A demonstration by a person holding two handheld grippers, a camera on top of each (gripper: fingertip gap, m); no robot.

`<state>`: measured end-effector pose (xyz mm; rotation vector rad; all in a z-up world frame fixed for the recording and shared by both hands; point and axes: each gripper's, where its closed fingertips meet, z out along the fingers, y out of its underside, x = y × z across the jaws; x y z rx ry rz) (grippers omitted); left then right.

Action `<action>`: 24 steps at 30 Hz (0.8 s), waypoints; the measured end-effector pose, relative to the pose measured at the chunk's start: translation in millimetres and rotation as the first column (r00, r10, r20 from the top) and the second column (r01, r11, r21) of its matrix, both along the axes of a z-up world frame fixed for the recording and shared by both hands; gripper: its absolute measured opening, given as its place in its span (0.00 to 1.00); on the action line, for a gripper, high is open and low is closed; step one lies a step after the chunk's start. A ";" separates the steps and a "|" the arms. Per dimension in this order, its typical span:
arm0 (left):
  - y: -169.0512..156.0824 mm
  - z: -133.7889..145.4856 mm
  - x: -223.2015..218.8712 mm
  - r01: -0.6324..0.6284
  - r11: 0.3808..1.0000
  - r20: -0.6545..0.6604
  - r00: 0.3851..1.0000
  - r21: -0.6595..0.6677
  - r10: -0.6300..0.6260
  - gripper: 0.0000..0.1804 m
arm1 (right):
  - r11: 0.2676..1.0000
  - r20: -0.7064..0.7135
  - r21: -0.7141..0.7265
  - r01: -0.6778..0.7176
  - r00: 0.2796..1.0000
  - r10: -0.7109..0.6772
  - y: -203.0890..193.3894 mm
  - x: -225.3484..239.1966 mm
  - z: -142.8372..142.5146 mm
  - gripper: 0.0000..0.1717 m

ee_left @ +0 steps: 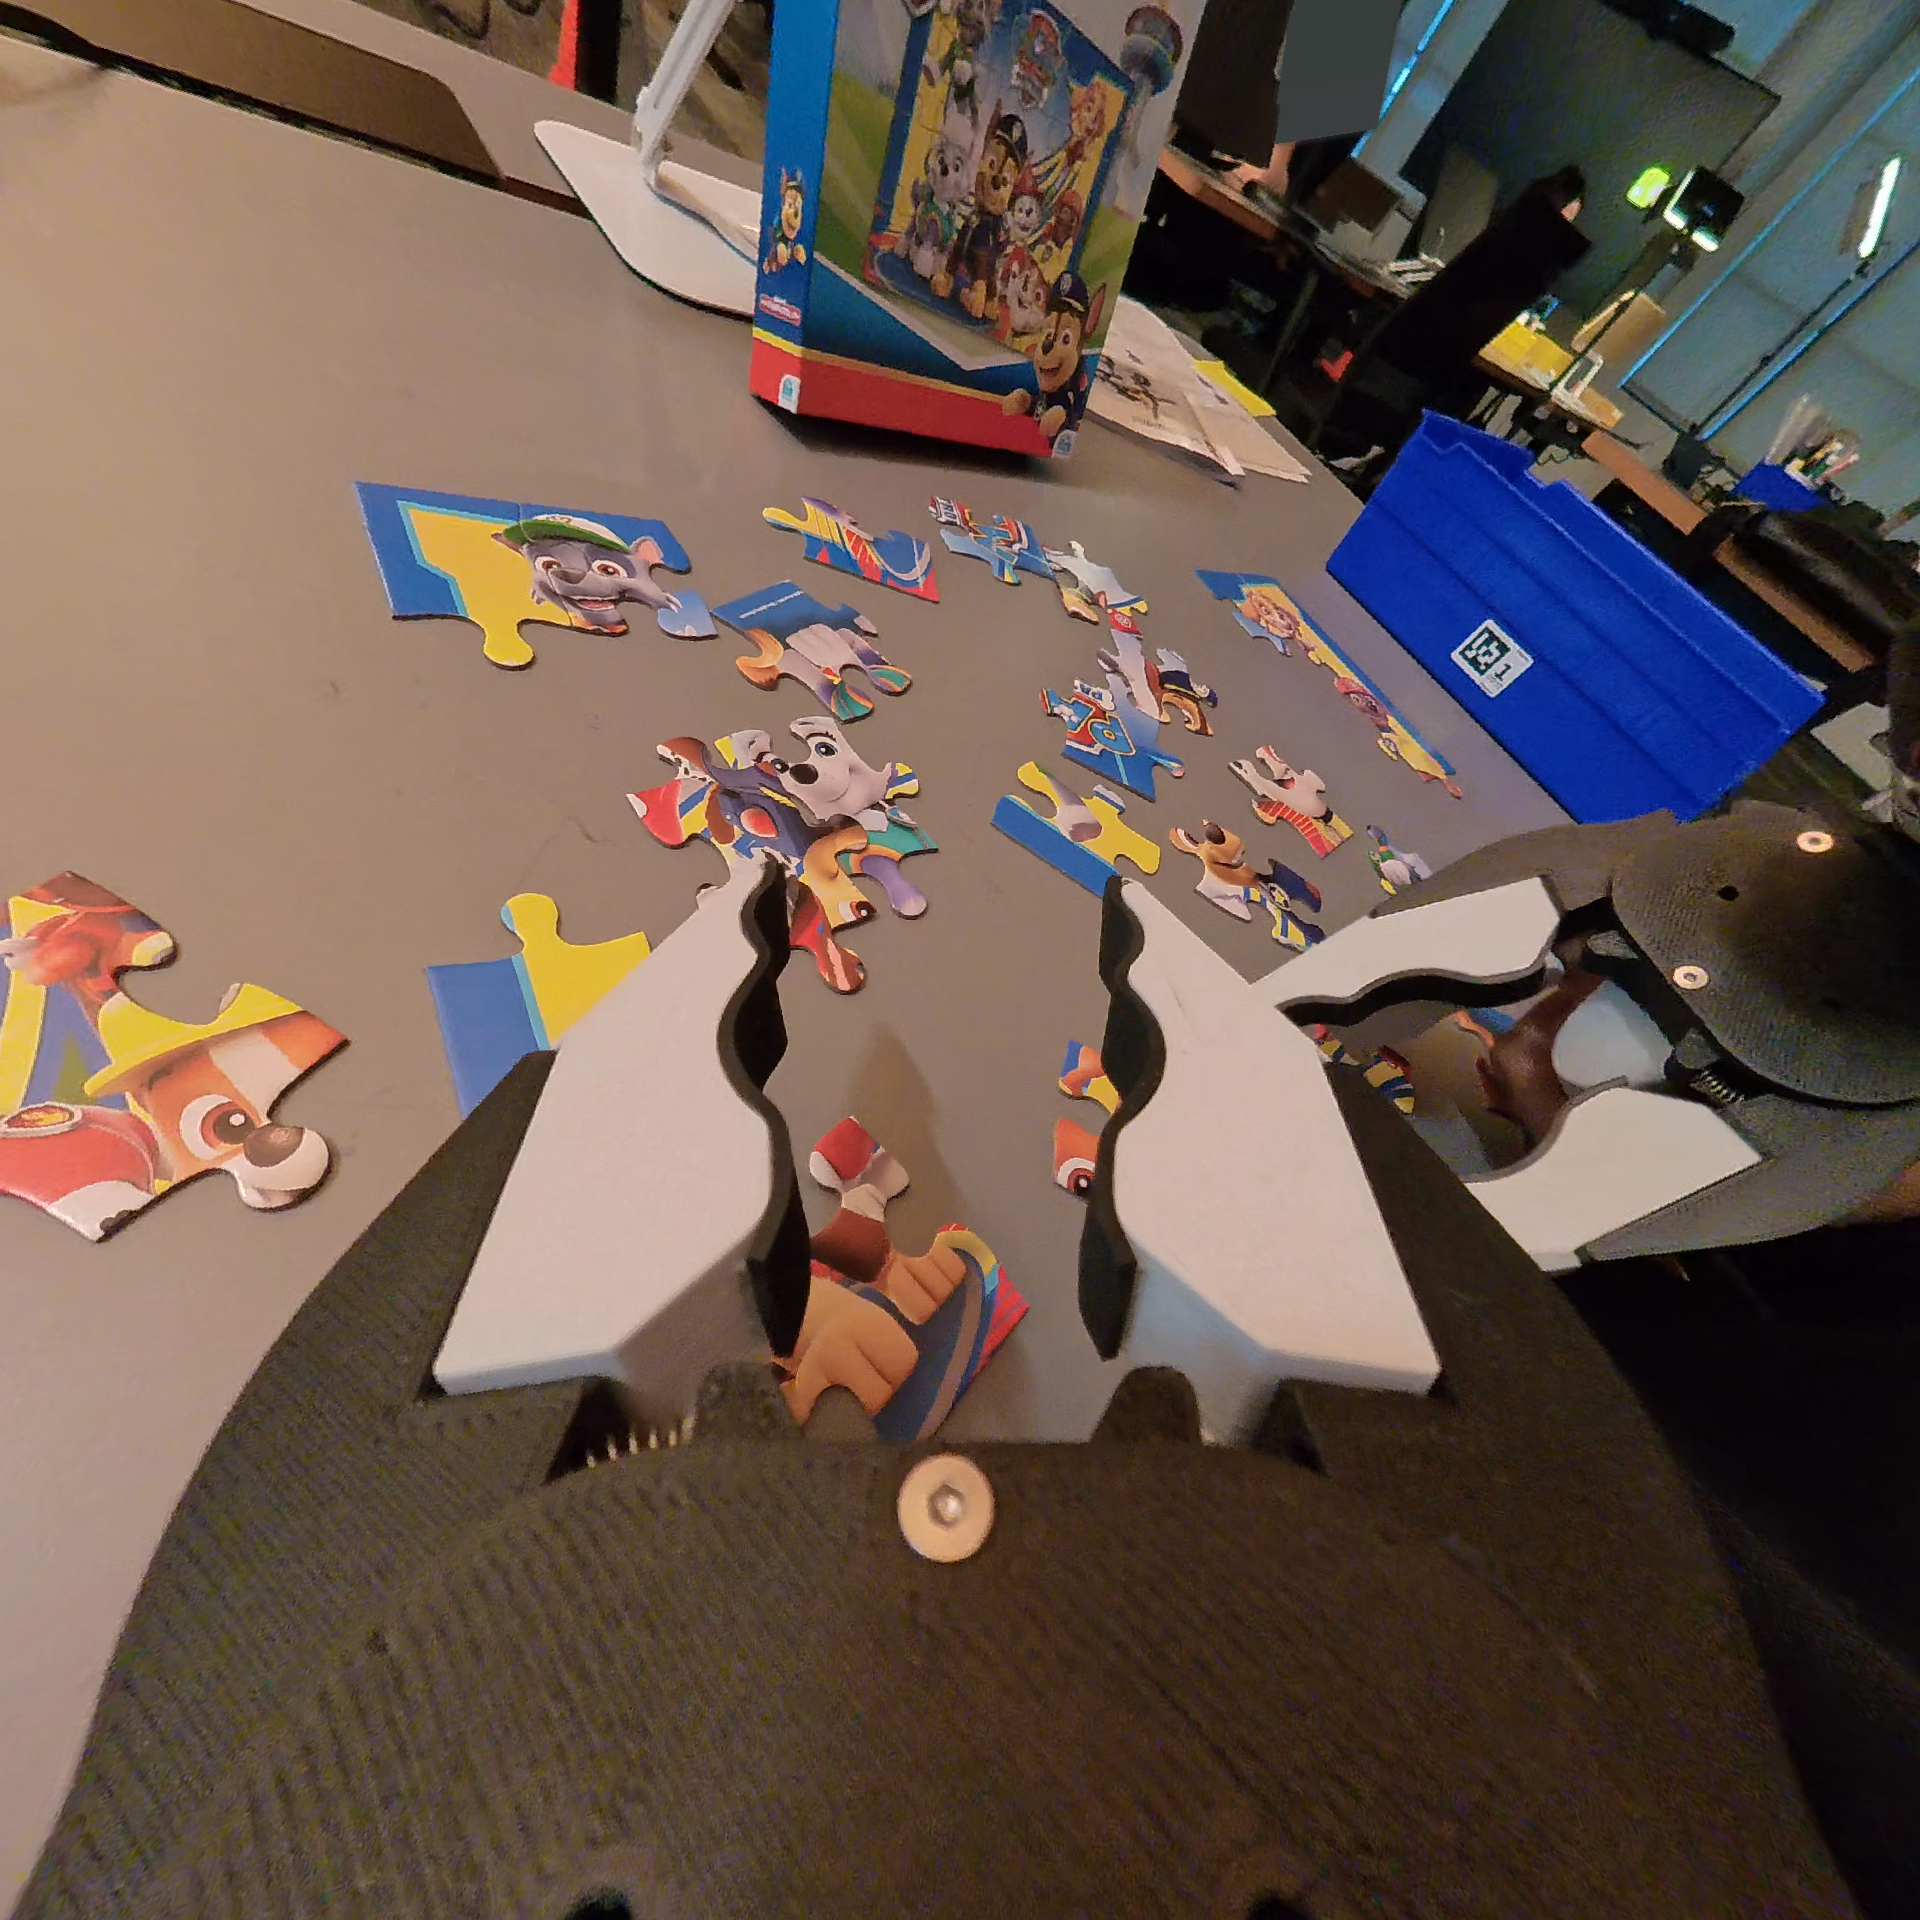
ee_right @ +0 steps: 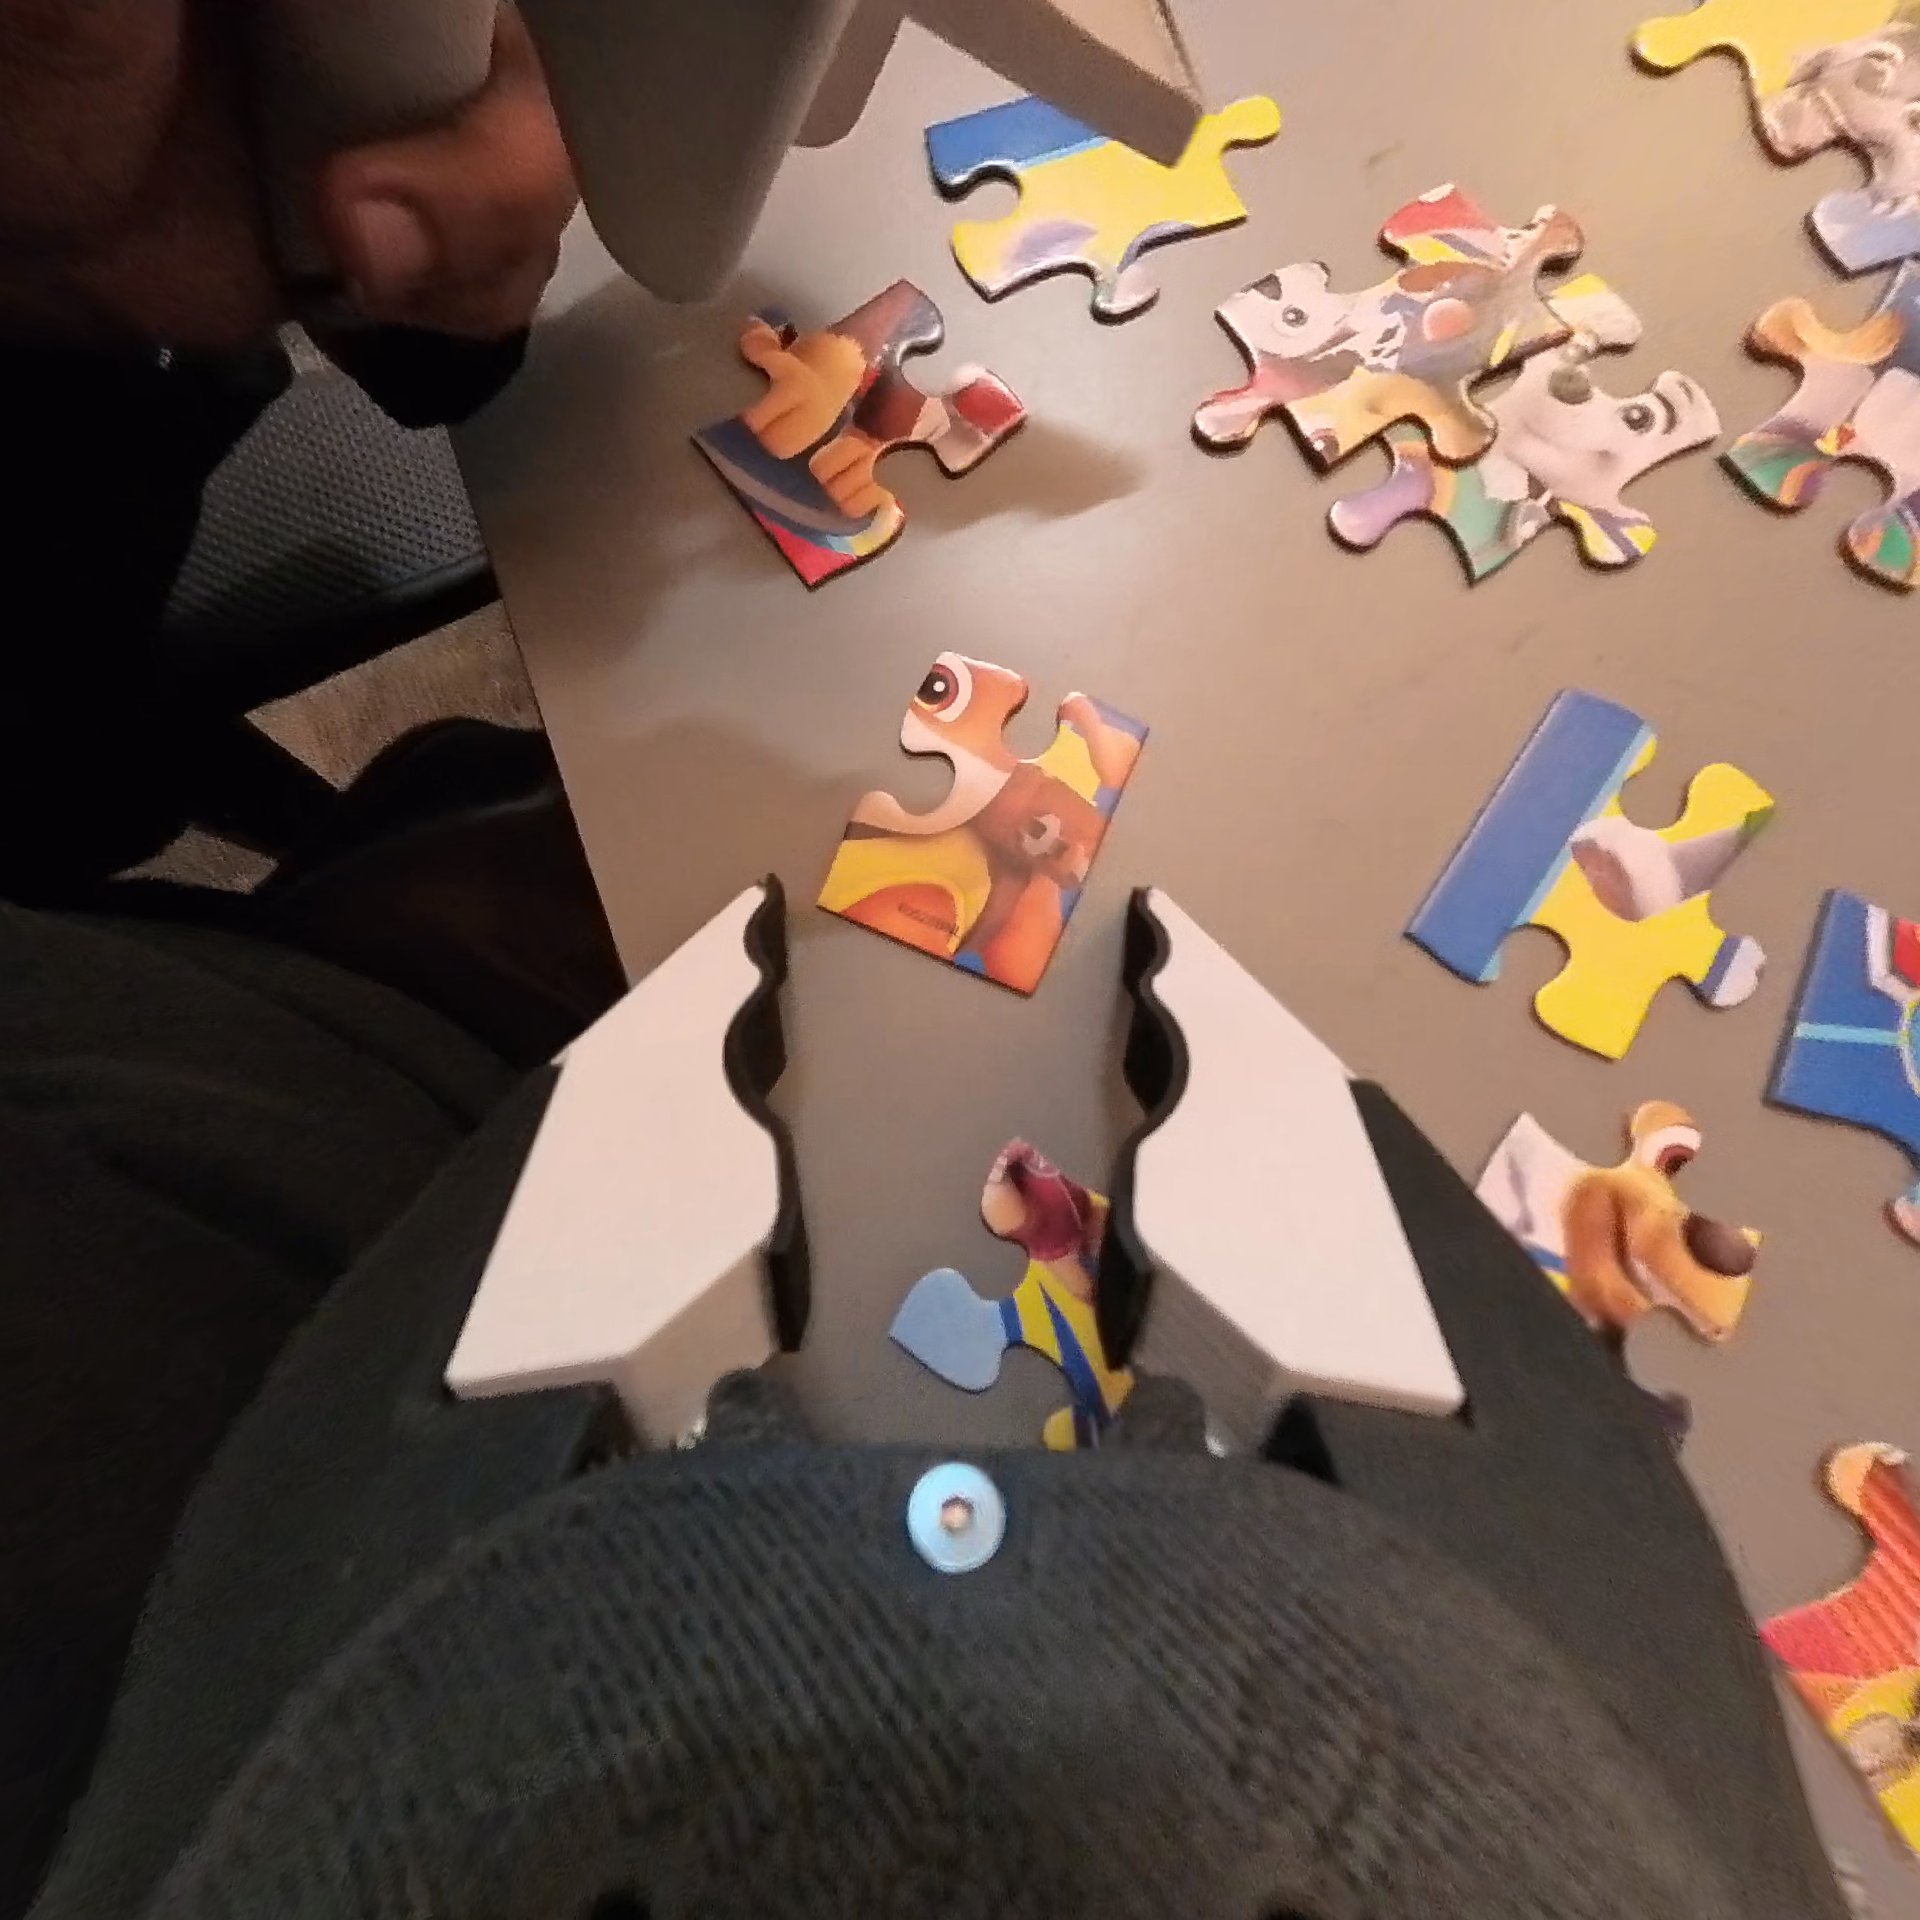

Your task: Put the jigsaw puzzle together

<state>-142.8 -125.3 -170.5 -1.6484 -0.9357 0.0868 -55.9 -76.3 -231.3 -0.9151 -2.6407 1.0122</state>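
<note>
Many cartoon jigsaw pieces lie flat on a grey table (ee_left: pixel 260 436). My left gripper (ee_left: pixel 943 883) is open and empty, low over the table. A piece with orange paws (ee_left: pixel 904 1299) lies on the table under its fingers, untouched. A cluster of overlapping pieces (ee_left: pixel 790 810) lies just past its left fingertip. My right gripper (ee_right: pixel 956 894) is open and empty near the table's edge. A piece with a brown pup's eye (ee_right: pixel 987 831) lies just beyond its fingertips, with no pad on it. Another piece (ee_right: pixel 1029 1278) lies beneath its right finger. The right gripper's fingers (ee_left: pixel 1434 945) also show in the left wrist view.
The puzzle box (ee_left: pixel 935 208) stands upright at the back, with a white lamp base (ee_left: pixel 665 218) and papers (ee_left: pixel 1174 395) beside it. A blue bin (ee_left: pixel 1558 623) sits off the right edge. A hand and the left gripper's finger (ee_right: pixel 675 156) are in the right wrist view's top left. About 12 cm separates my left fingertips from my right.
</note>
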 end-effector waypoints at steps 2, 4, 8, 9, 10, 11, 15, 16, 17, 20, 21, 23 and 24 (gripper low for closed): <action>-0.1 -0.8 -0.5 -0.001 1.000 0.004 1.000 0.003 0.001 0.32 | 0.998 0.026 -0.048 0.042 0.999 -0.041 -3.0 1.3 1.6 0.40; 0.4 -1.0 -0.4 0.001 1.000 0.005 1.000 0.003 -0.001 0.32 | 0.996 0.011 -0.051 0.070 0.998 -0.070 -3.7 -0.6 0.2 0.40; -0.3 0.2 -0.3 -0.002 1.000 -0.001 1.000 0.001 0.002 0.32 | 0.994 -0.046 0.030 0.105 0.993 -0.104 7.6 -9.3 -3.6 0.39; -0.9 0.4 -0.4 -0.004 1.000 -0.001 1.000 0.003 0.004 0.32 | 0.991 -0.043 0.034 0.132 0.990 -0.131 11.9 -12.3 -3.4 0.36; -1.5 0.7 -0.7 -0.005 1.000 -0.001 1.000 0.005 0.005 0.32 | 0.986 -0.051 0.049 0.158 0.987 -0.155 18.0 -15.7 -3.5 0.38; -2.2 0.9 -1.0 -0.008 1.000 -0.001 1.000 0.006 0.008 0.32 | 0.983 -0.060 0.058 0.172 0.984 -0.168 22.2 -17.7 -2.8 0.38; -2.9 0.8 -2.1 -0.013 1.000 0.001 1.000 0.015 0.013 0.32 | 0.991 -0.051 -0.003 0.131 0.990 -0.131 10.9 -13.7 1.0 0.37; -2.2 0.0 -1.8 -0.010 1.000 0.005 1.000 0.015 0.010 0.32 | 0.993 -0.057 0.010 0.122 0.991 -0.121 9.9 -14.8 -1.0 0.37; -1.7 -0.9 -1.4 -0.007 1.000 0.007 1.000 0.012 0.007 0.32 | 0.994 -0.063 0.019 0.112 0.992 -0.110 9.1 -16.5 -2.8 0.37; -1.7 -0.3 -1.2 -0.007 1.000 0.002 1.000 0.008 0.007 0.32 | 0.996 -0.060 -0.004 0.089 0.994 -0.089 6.5 -22.1 -2.6 0.32; -2.2 0.8 -1.4 -0.009 1.000 0.000 1.000 0.011 0.009 0.32 | 0.997 -0.061 0.008 0.081 0.995 -0.081 8.3 -23.7 -2.8 0.28; -3.2 1.7 -1.7 -0.012 1.000 -0.001 1.000 0.016 0.012 0.32 | 0.998 -0.050 0.019 0.067 0.997 -0.066 9.4 -23.9 -2.9 0.26; -3.6 1.5 -2.0 -0.012 1.000 0.000 1.000 0.016 0.012 0.32 | 0.998 -0.051 0.022 0.062 0.997 -0.061 9.6 -23.9 -2.9 0.26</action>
